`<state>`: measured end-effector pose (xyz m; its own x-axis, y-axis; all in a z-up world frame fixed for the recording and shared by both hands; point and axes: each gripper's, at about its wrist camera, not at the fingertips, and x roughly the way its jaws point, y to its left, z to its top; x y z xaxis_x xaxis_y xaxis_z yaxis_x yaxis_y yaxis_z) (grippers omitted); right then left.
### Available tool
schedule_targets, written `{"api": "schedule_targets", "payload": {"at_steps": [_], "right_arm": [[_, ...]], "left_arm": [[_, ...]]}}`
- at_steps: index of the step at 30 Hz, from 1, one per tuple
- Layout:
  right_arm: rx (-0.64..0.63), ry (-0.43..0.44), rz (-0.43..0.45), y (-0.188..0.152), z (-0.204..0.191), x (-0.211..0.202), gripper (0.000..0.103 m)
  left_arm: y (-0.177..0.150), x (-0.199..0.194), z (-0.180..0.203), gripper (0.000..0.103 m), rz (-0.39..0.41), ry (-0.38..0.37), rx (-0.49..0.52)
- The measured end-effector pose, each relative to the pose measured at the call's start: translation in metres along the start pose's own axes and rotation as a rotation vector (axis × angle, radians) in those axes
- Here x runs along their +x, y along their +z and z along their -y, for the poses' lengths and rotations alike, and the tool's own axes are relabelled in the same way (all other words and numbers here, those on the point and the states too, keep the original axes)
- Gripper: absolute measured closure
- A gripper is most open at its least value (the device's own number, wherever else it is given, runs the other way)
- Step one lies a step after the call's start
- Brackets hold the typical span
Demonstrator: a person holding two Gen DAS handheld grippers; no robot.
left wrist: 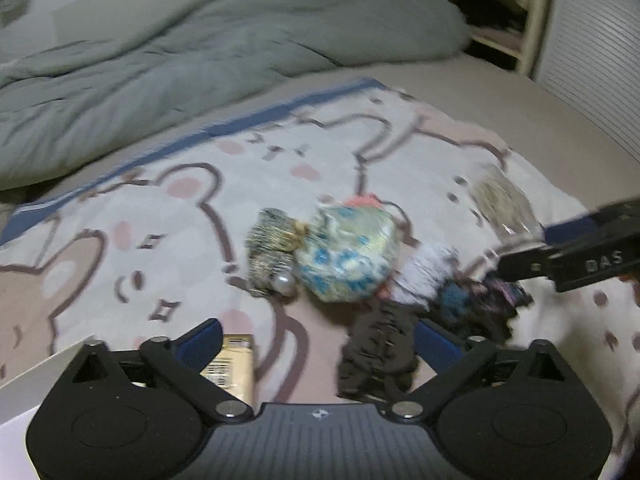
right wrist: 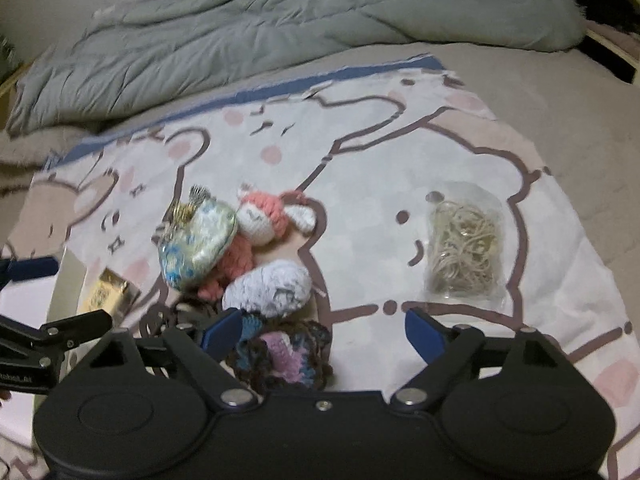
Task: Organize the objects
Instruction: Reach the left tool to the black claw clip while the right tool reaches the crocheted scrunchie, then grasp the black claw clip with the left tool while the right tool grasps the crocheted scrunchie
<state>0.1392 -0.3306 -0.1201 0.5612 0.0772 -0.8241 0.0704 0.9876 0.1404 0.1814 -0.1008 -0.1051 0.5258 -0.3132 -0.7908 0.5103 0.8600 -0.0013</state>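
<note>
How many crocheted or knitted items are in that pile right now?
3 visible: pink doll behind the floral pouch, white piece in front, dark purple piece nearest the right tongs. More may be hidden.

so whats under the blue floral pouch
The blue floral pouch lies partly on a pink crocheted doll, whose face and legs stick out. In the right wrist view its middle is covered. A striped hair clip sits beside the pouch.

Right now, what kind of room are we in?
Most likely a bedroom, on a bed: a rumpled grey-green quilt lies behind, a bear-print cloth is spread over the mattress, and a wooden bed frame shows at the edge.
</note>
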Motion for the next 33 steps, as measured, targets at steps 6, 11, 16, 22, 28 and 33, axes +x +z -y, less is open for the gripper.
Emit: {"api": "schedule_targets", "payload": {"at_steps": [6,11,16,22,28,33], "right_arm": [[-0.109,0.04,-0.067,-0.006,-0.011,0.017,0.015],[-0.12,0.048,-0.126,-0.007,-0.018,0.033,0.02],[-0.143,0.062,-0.17,-0.01,-0.025,0.044,0.024],[-0.13,0.084,-0.203,-0.01,-0.028,0.049,0.038],[-0.151,0.084,-0.219,-0.012,-0.028,0.045,0.055],[-0.147,0.091,-0.205,-0.01,-0.026,0.038,0.061]], "left_arm": [[-0.003,0.015,0.009,0.024,-0.041,-0.14,0.101],[-0.005,0.031,0.014,0.035,-0.084,-0.171,0.137],[-0.003,0.044,0.01,0.04,-0.107,-0.181,0.104],[0.001,0.053,0.017,0.044,-0.131,-0.193,0.104],[0.003,0.057,0.022,0.057,-0.154,-0.166,0.1],[0.004,0.053,0.021,0.058,-0.156,-0.135,0.061]]}}
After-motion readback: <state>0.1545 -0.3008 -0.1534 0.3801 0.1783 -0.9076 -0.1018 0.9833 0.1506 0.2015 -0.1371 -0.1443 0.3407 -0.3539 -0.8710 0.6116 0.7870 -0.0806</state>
